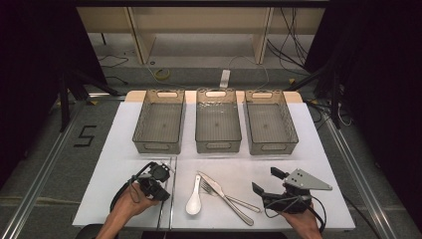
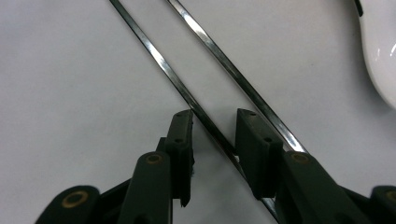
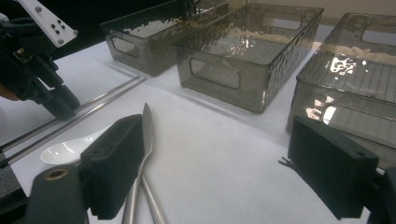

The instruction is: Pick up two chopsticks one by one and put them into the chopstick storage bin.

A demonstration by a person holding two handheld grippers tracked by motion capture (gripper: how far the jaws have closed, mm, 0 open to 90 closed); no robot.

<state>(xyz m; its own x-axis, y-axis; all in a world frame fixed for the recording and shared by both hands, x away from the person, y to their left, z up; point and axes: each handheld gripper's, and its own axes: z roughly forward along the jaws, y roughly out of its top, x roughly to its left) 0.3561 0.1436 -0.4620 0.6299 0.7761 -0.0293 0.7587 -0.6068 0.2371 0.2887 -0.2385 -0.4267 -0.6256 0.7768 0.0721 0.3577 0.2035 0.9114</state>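
Two metal chopsticks (image 2: 212, 123) lay side by side left of the spoon (image 1: 193, 201); the left gripper (image 2: 212, 135) straddled one with parted jaws, not gripping. The right gripper (image 1: 263, 181) gaped wide, empty.

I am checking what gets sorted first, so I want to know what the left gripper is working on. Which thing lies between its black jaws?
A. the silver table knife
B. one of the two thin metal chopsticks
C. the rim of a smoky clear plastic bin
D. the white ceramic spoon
B. In the left gripper view, the open left gripper straddles one of the two thin metal chopsticks; the white ceramic spoon lies apart, off to one side.
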